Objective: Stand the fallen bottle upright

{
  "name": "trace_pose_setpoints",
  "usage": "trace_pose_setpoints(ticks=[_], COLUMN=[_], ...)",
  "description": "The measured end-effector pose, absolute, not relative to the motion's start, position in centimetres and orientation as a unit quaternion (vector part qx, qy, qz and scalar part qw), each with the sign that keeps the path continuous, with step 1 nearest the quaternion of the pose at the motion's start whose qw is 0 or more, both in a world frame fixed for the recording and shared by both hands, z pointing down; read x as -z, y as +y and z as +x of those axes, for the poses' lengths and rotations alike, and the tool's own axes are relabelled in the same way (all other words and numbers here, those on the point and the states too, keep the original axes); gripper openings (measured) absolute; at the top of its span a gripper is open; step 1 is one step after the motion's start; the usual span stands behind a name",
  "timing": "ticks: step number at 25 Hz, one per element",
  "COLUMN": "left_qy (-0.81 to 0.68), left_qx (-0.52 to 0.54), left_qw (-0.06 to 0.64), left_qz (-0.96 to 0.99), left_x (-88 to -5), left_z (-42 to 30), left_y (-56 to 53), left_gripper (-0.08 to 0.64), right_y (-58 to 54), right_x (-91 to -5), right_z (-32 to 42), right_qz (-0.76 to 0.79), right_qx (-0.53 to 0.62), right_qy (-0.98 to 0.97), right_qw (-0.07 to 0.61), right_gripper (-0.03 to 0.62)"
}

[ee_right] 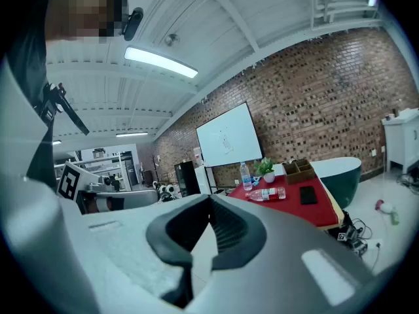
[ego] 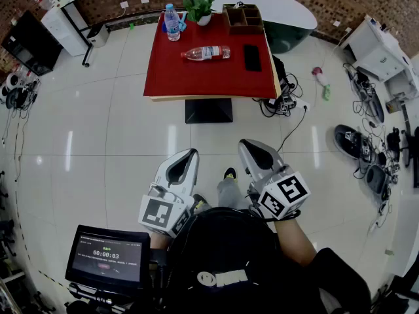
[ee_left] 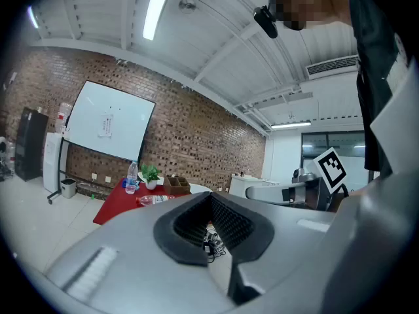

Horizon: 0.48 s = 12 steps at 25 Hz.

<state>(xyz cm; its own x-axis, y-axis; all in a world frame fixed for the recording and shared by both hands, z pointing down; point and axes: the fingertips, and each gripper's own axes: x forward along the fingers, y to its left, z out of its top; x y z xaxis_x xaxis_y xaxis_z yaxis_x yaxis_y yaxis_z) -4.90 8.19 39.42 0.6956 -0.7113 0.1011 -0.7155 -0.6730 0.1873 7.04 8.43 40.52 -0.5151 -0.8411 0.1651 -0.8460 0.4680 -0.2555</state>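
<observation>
Left hand pose: the left gripper point(ego: 188, 156) is held low in front of the person's body. It points forward and close to level toward the red table point(ego: 196, 77), well apart from it.
Right hand pose: the right gripper point(ego: 248, 146) sits just beside the left one and is aimed the same way, with a forearm behind its marker cube.
Left jaws: they meet at the tips, with nothing between them.
Right jaws: they are closed tip to tip and hold nothing.
Task's thing: the fallen bottle point(ego: 205, 53) lies on its side near the middle of the table, neck toward the head view's left. Neither gripper touches it.
Bottles counted: two, the lying one and a standing bottle point(ego: 172, 22) at the table's far left corner.
Other table things: one potted plant point(ego: 200, 6), one wooden organizer point(ego: 243, 17), and one black phone point(ego: 252, 57) just right of the fallen bottle.
Head view only: a screen point(ego: 107, 257) at lower left, and cables point(ego: 291, 103) on the floor right of the table.
Gripper views only: a whiteboard point(ee_left: 108, 123) on the brick wall and ceiling lights. Each gripper view also catches the other gripper's marker cube.
</observation>
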Motion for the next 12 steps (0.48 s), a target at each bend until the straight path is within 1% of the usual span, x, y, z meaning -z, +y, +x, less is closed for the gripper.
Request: trace_pose_setpoints(ticks=[6,12], left_qy=[-0.392,-0.403], left_qx=[-0.013,-0.015], left_qw=[0.097,0.094], left_qz=[0.915,0.91], left_x=[-39.2,-39.5], left_z=[-2.9,2.3], left_y=[5.9,-3.5], left_gripper=[0.003,0.003], right_y=[5.5,-4.1], right_x=[-40.7,-41.7], right_z=[9.1,12.7], right_qz=[0.488,0.46], right_qx=[-0.156,-0.153], right_qy=[-0.859,-0.875], right_qw=[-0.001,-0.004], right_gripper=[0.003,0.003])
